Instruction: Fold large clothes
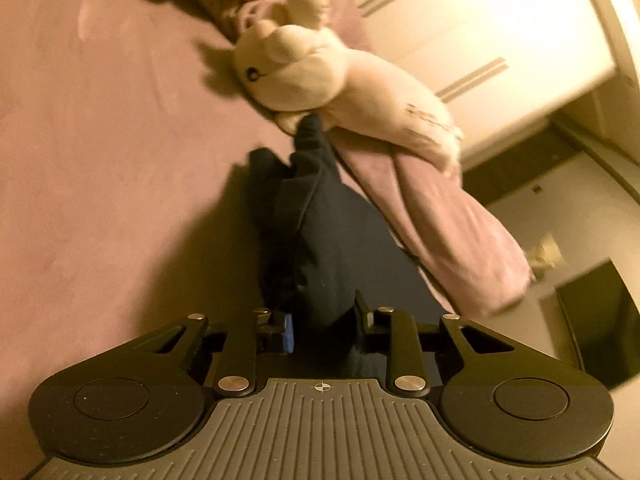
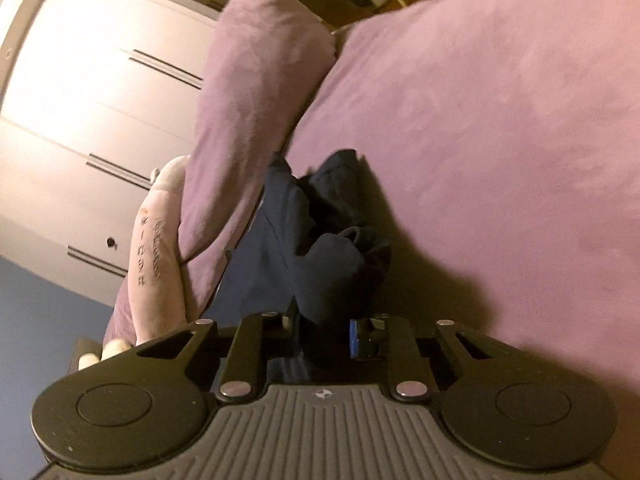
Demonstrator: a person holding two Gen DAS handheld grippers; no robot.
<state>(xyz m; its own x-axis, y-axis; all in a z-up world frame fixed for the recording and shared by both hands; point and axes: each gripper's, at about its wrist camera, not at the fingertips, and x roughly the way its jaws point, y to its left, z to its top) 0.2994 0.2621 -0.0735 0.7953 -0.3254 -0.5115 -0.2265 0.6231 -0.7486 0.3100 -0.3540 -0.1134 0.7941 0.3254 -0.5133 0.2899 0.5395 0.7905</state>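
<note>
Left tool (image 1: 322,330): jaws drawn narrow and clamped on a bunch of the dark navy garment (image 1: 320,232), the cloth filling the gap between the blue-edged pad and the opposite finger.
Right tool (image 2: 320,330): likewise narrow, pinching another gathered part of the dark navy garment (image 2: 320,240), with fabric pressed between its two fingers.
Garment: hangs crumpled between the two tools and trails away from them over the bed (image 1: 100,140), casting a dark shadow on the cover; its far end reaches to the pillow and the toy.
Bed: covered in a mauve, velvety spread (image 2: 500,140) (the light is warm and dim, so colours are approximate).
Pillow (image 2: 256,100): same mauve cloth, lying along the bed's edge, just beside the garment.
Plush toy (image 1: 312,68): pale pink and cream, with a dark stitched eye, lying on the pillow (image 1: 440,216); the garment's far tip touches it.
Wardrobe (image 2: 80,112): pale doors with dark bar handles, beyond the pillow.
Sharpness: both views are slightly motion-blurred.
</note>
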